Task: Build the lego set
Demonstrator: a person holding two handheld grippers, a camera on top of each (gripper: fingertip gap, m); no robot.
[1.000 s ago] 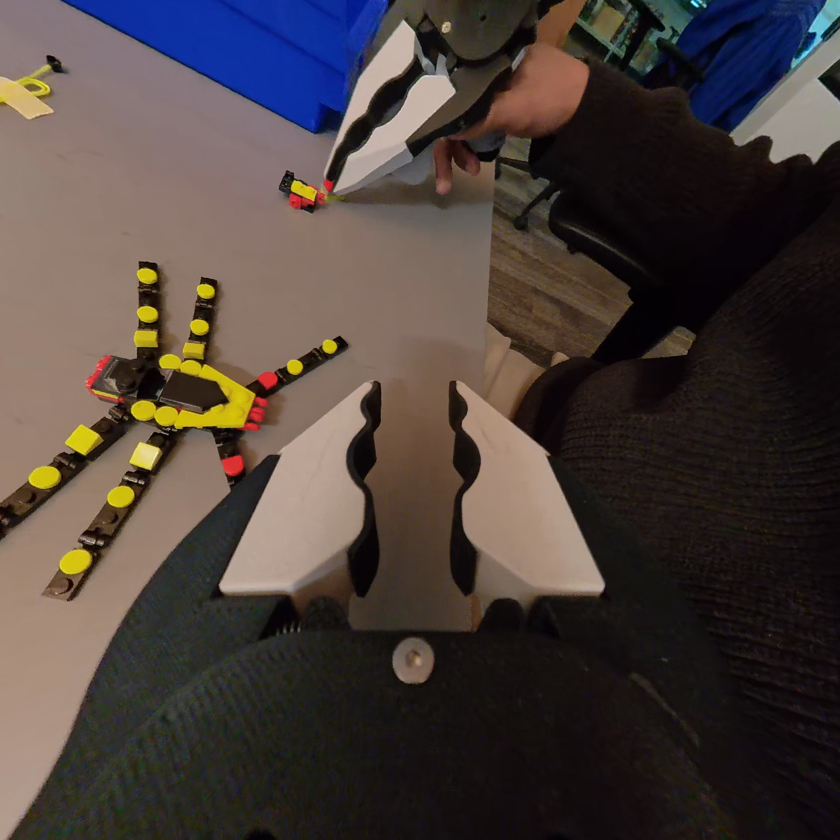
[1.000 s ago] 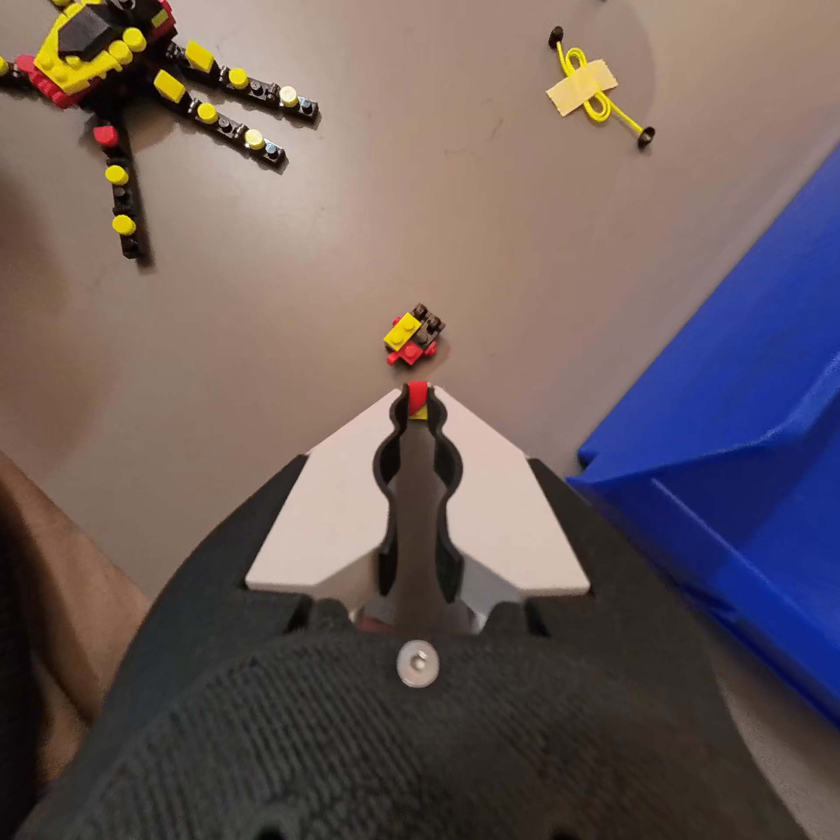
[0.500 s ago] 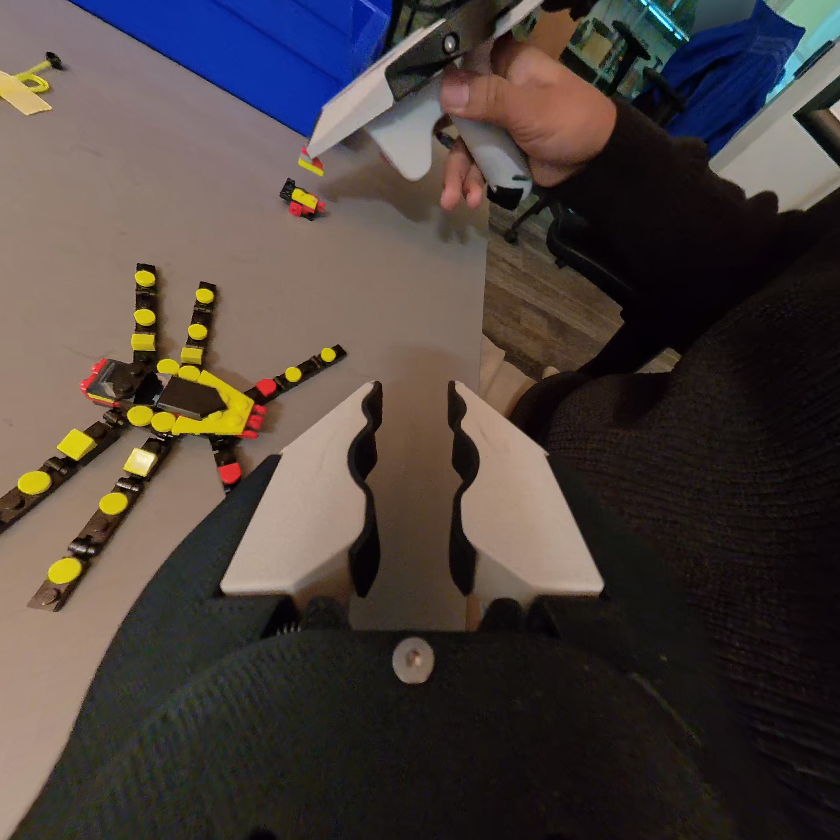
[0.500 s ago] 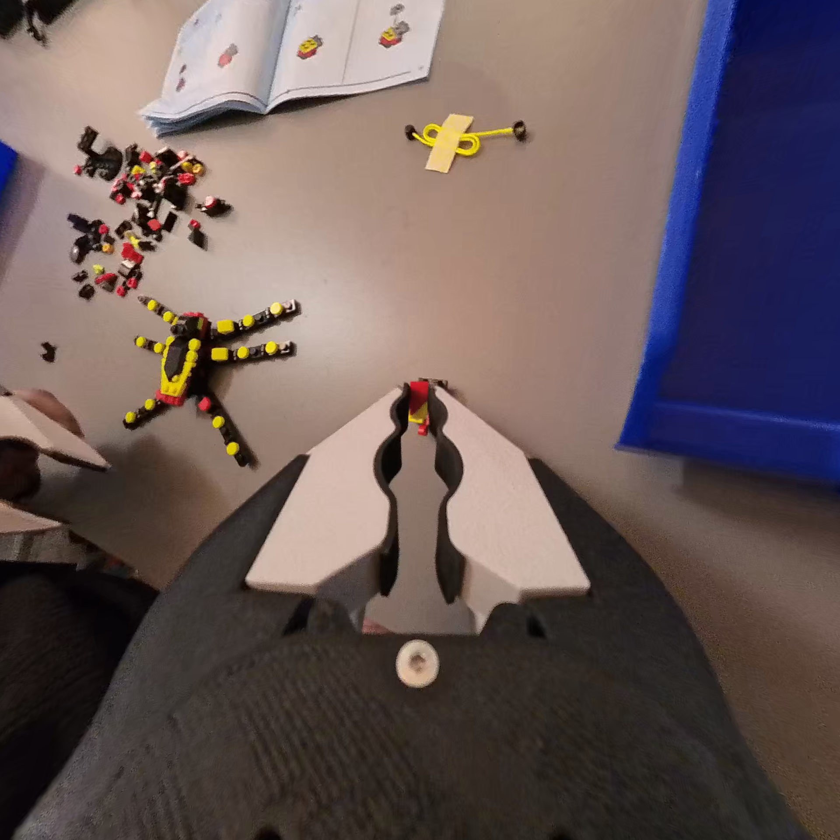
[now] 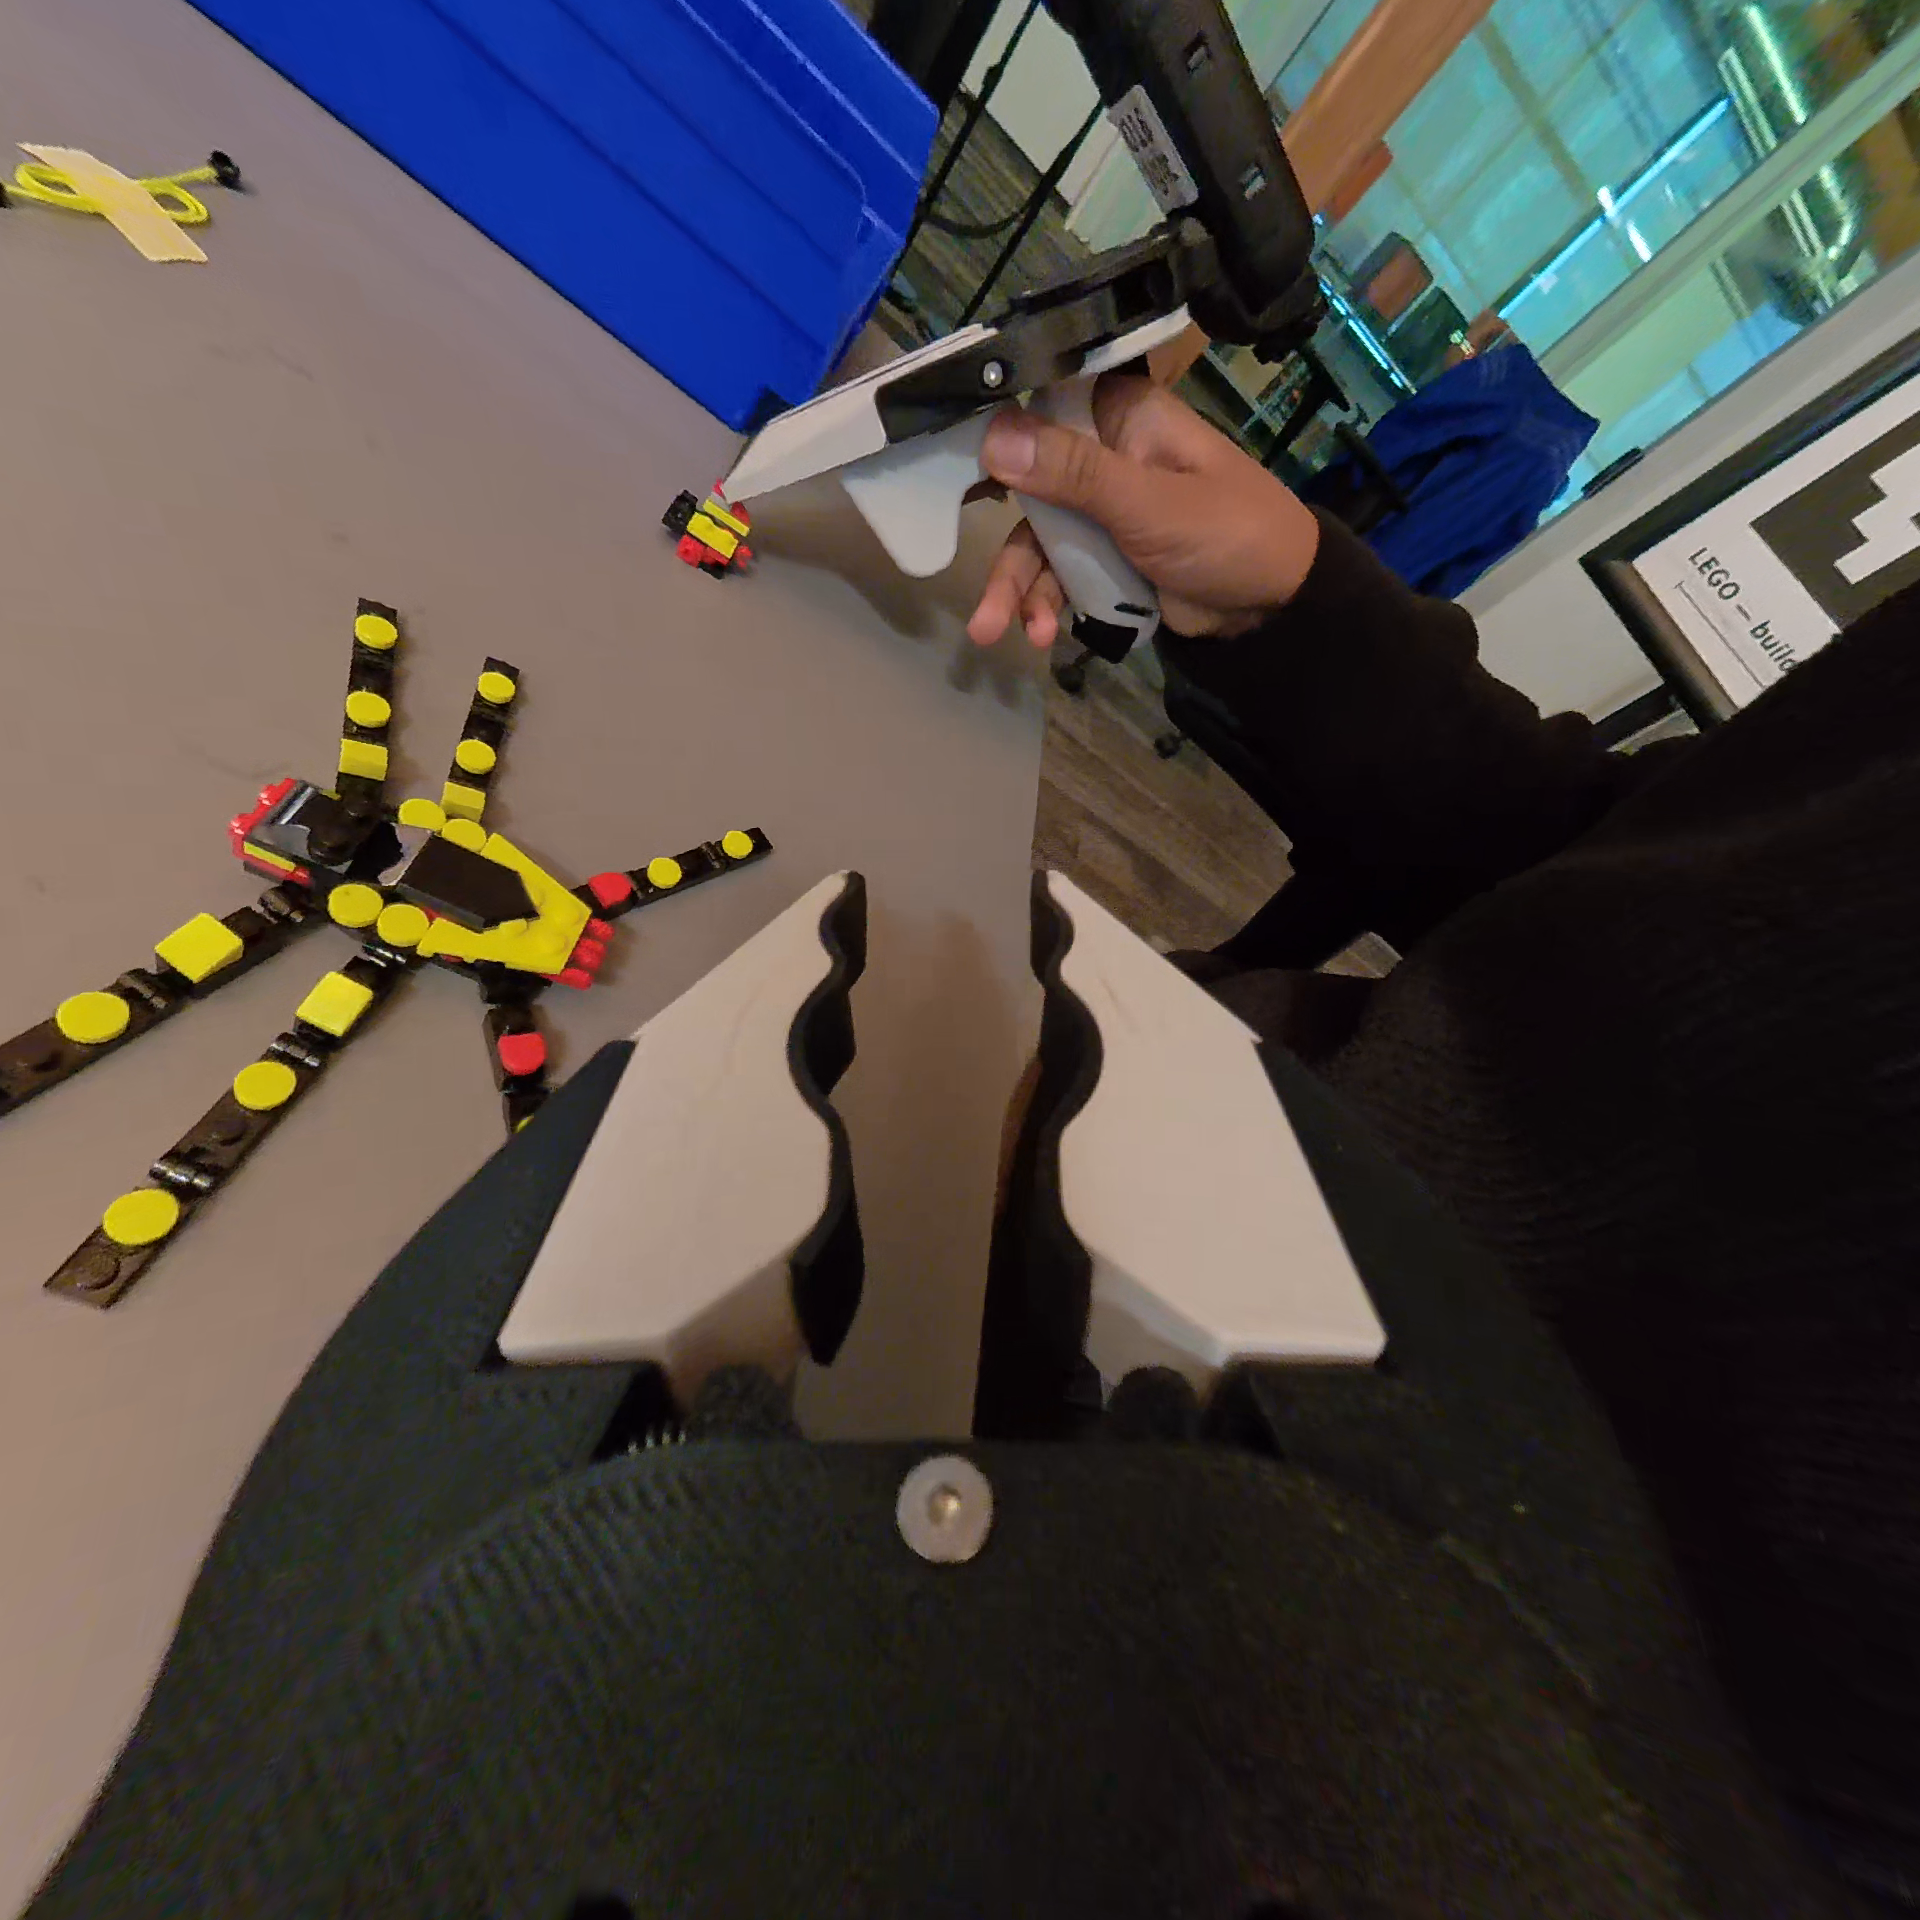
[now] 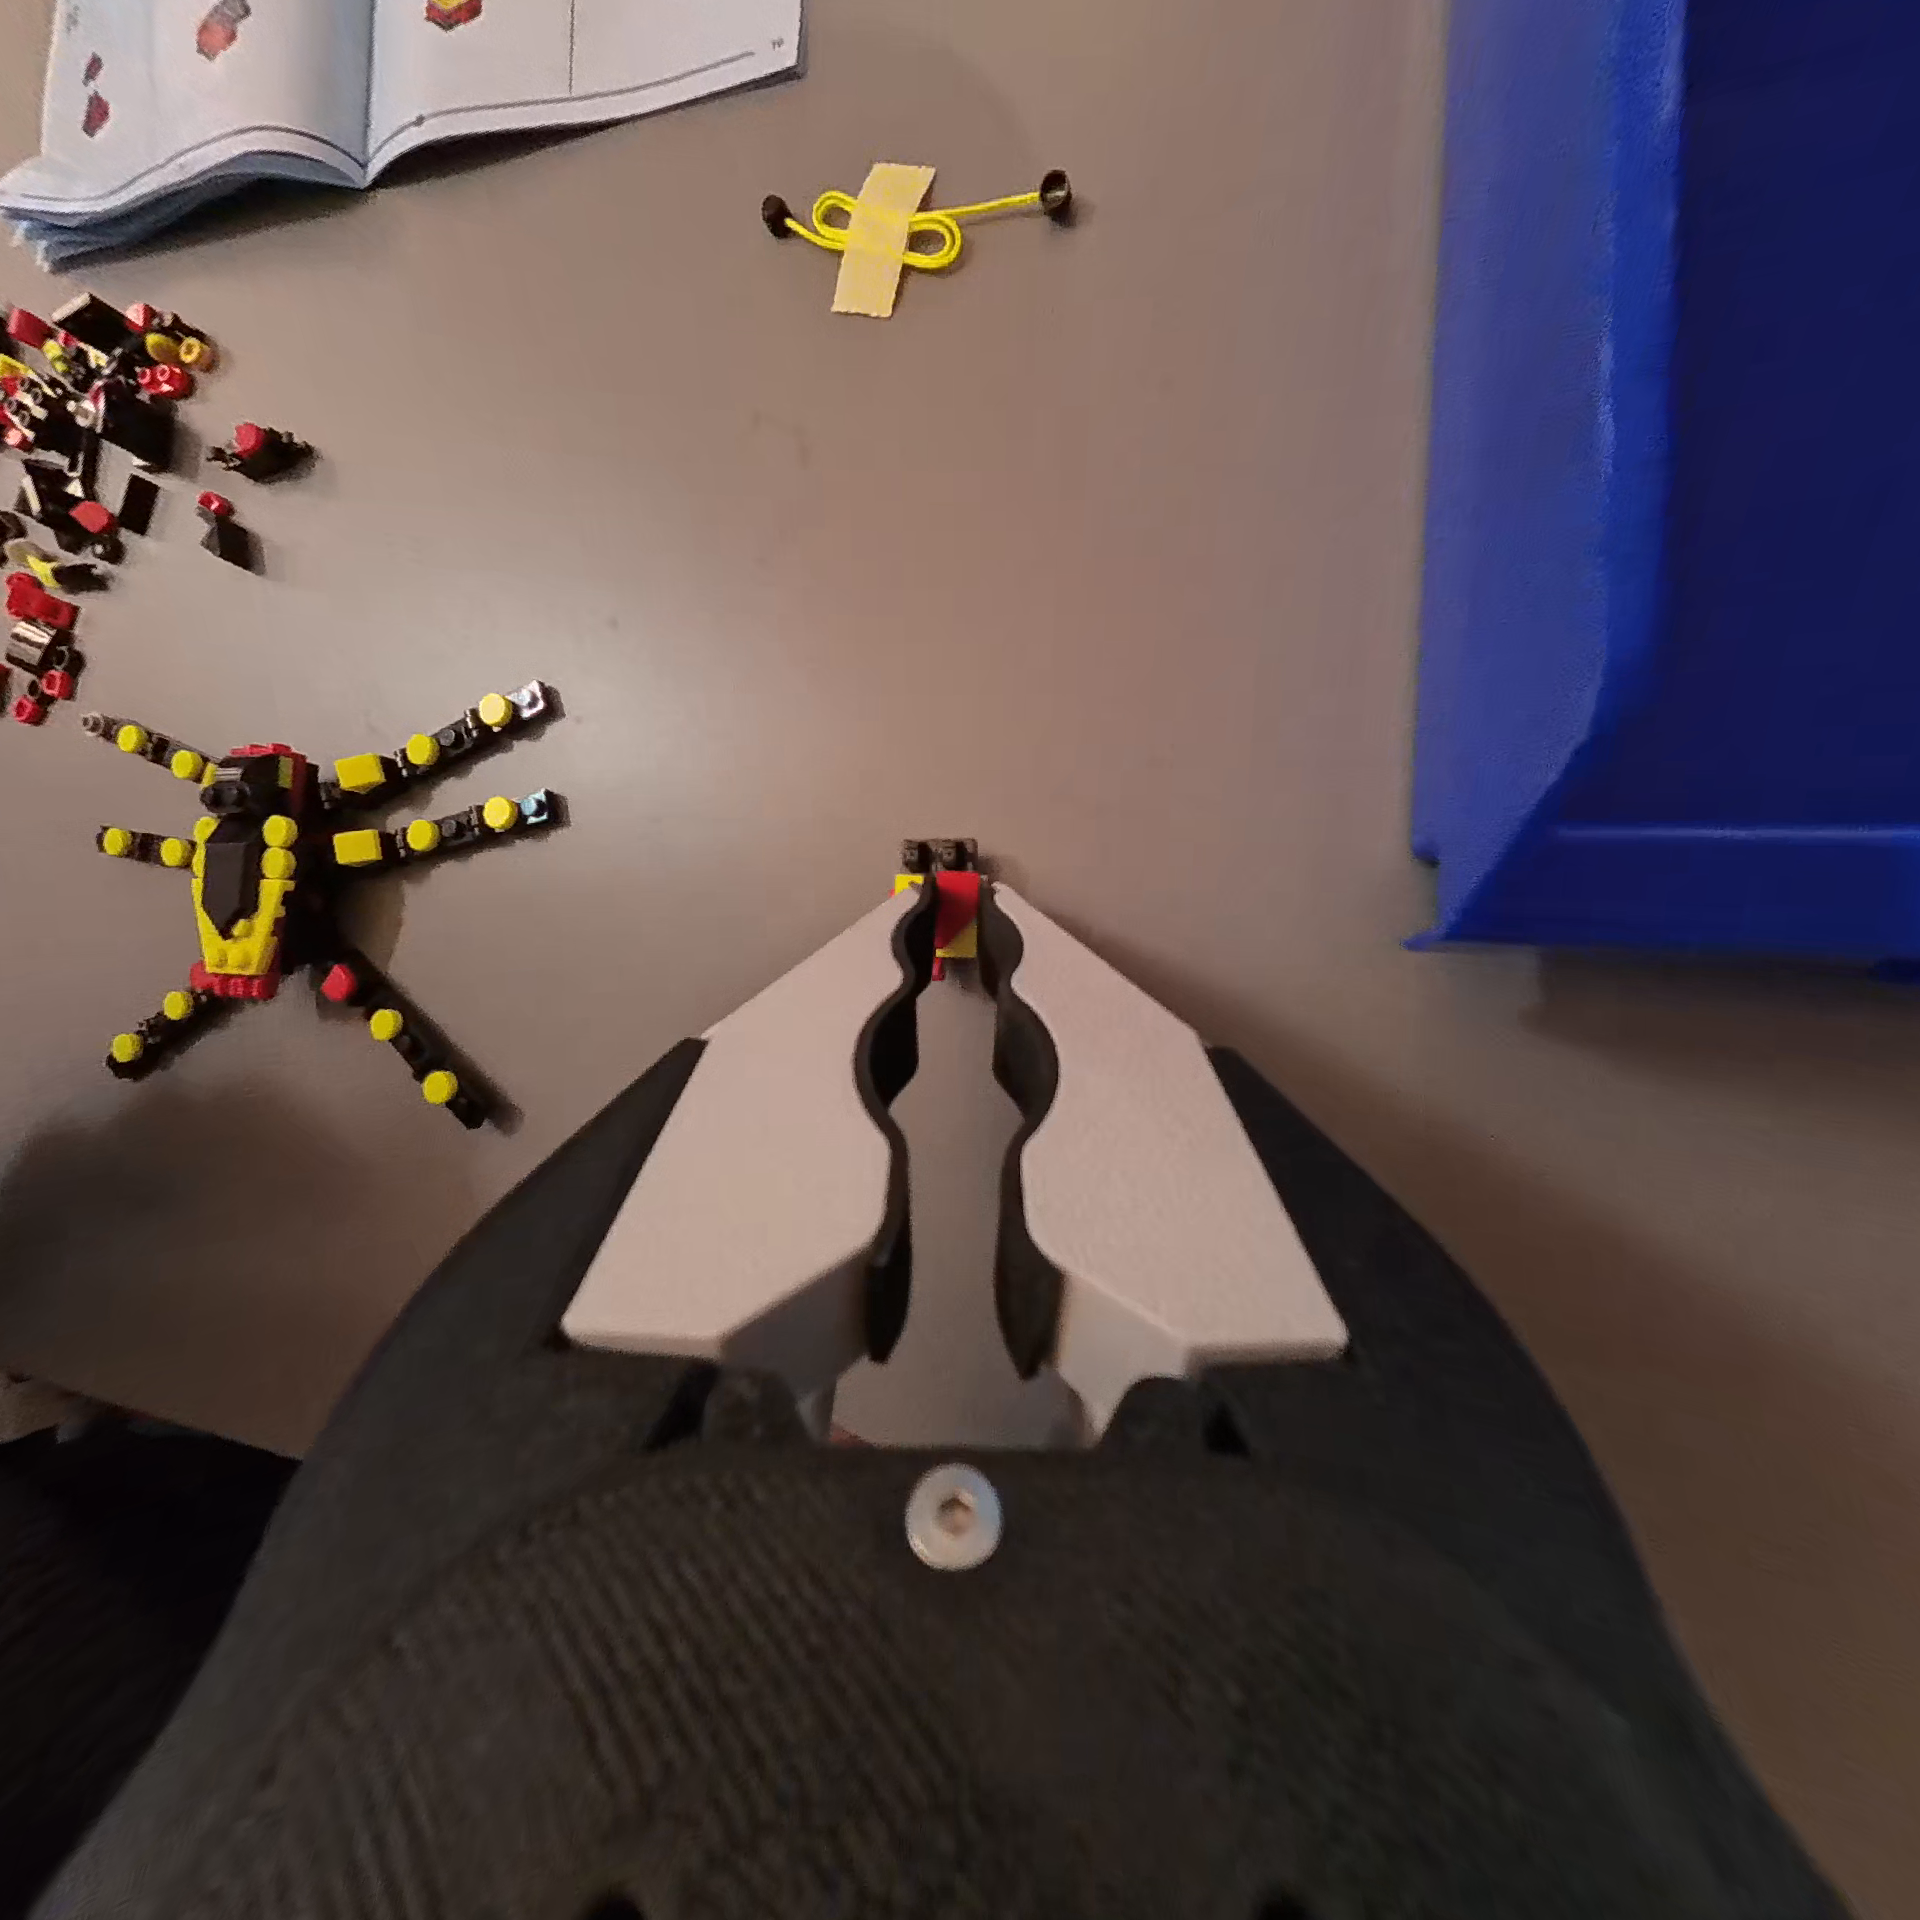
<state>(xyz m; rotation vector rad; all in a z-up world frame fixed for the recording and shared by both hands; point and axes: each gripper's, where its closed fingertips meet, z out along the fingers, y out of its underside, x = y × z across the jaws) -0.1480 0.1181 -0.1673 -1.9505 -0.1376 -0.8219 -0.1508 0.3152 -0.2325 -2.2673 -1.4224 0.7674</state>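
The right claw (image 6: 951, 914) pinches a small brick (image 6: 956, 912) over a little piece (image 5: 710, 525) on the worktop (image 6: 1039, 571), while the left claw (image 5: 945, 904) stays spread wide.

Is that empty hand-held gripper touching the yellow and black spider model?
Apart. In the left wrist view, the left hand-held gripper stands open with bare grey table showing between its fingertips and the spider model.

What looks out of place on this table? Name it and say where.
Nothing looks damaged or spilled. One oddity: a yellow cord with black ends, taped down under a beige strip, lies apart from the loose brick pile, near the instruction booklet. The spider model lies flat, its legs splayed.
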